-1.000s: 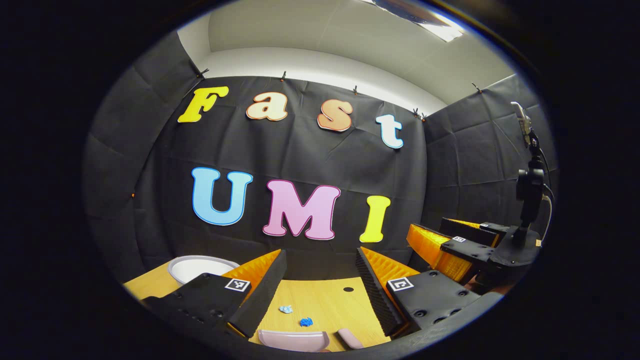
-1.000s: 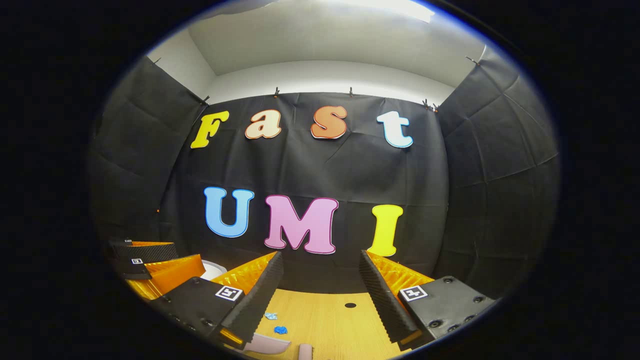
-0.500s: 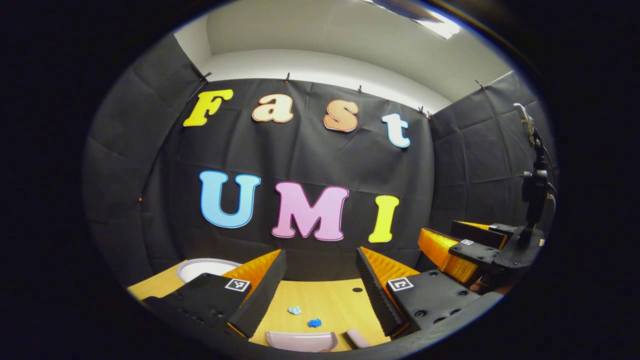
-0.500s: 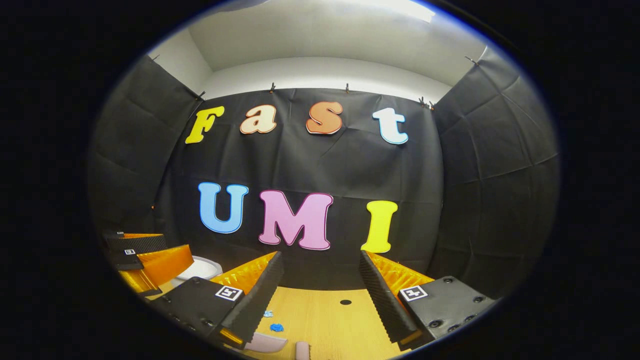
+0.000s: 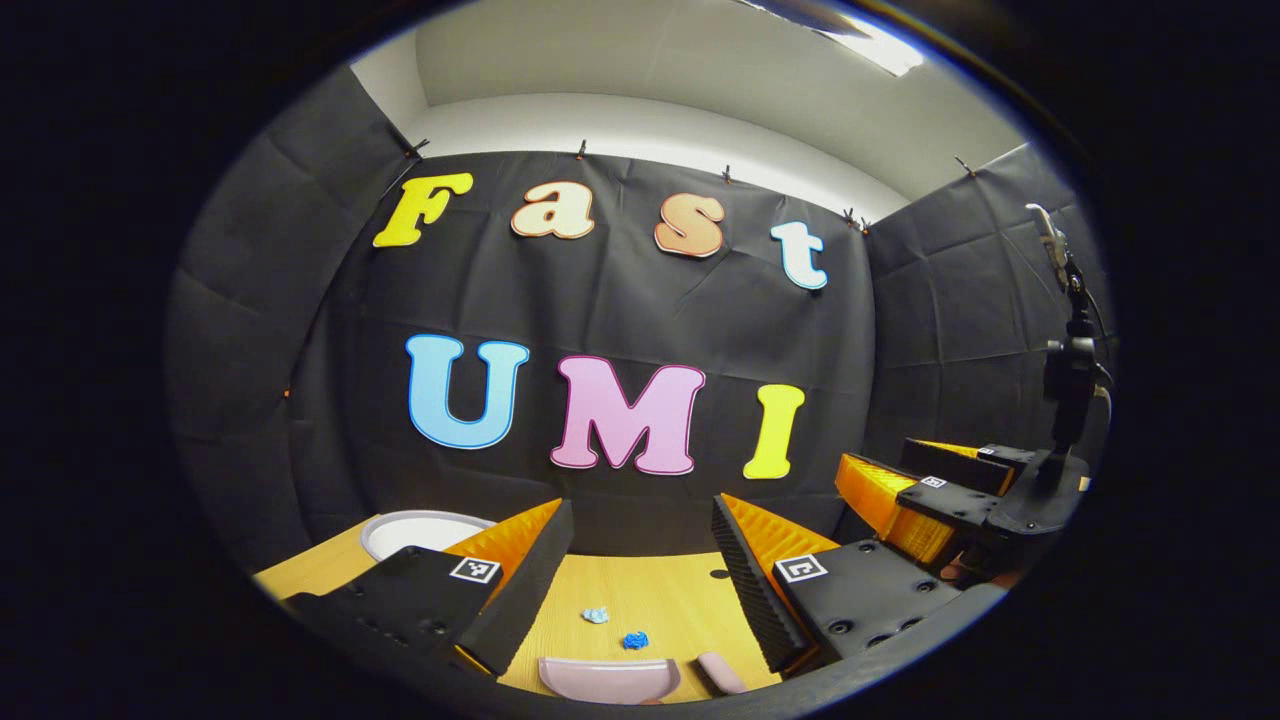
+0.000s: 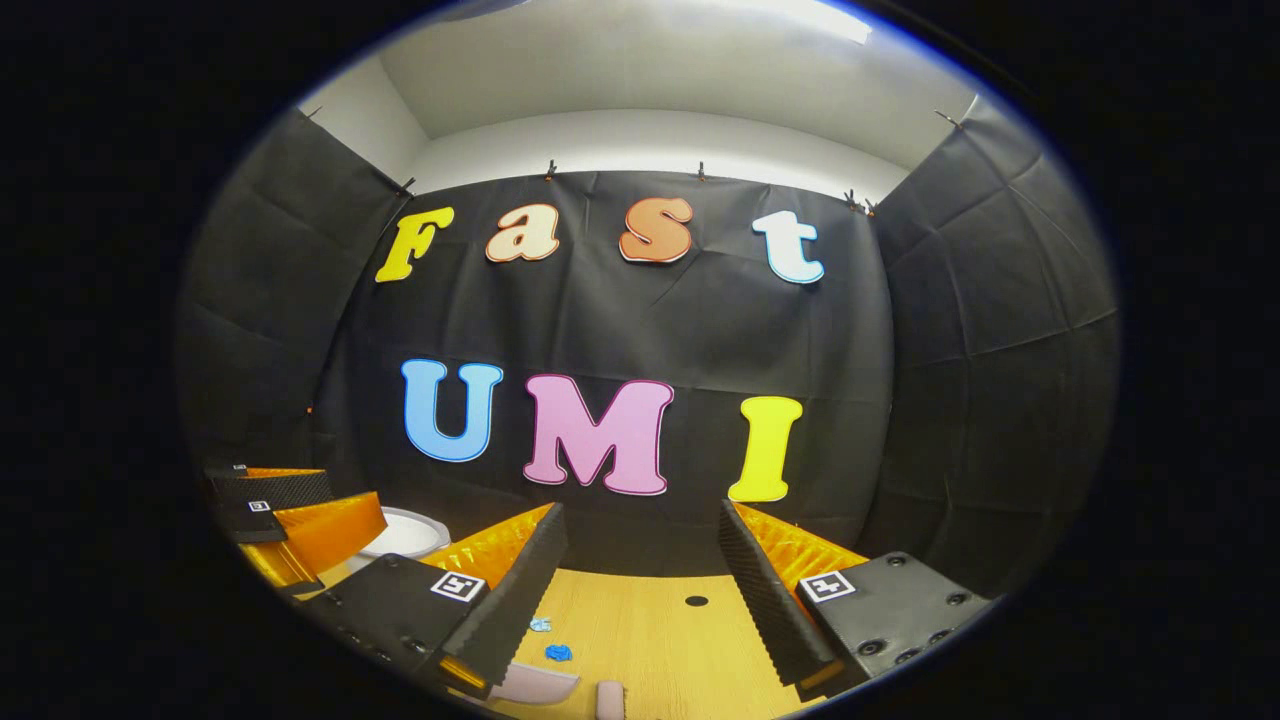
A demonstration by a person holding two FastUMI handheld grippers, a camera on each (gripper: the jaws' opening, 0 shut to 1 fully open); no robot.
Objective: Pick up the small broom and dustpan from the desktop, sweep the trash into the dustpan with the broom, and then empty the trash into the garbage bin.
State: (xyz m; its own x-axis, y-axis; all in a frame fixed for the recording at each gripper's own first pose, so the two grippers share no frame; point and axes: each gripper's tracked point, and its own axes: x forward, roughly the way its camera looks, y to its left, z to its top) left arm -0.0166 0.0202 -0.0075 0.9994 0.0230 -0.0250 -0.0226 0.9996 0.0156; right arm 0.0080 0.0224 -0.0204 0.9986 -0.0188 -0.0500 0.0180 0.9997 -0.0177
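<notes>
Wooden desktop in the left gripper view carries two blue trash scraps just beyond the pink dustpan, framed by the spread, empty left gripper, while the right gripper view shows the right gripper likewise spread above that dustpan, probably poised to pick up.

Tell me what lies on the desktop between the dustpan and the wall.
In the left gripper view, two blue trash scraps lie beyond the dustpan; farther on, bare desktop with a small dark hole.
</notes>
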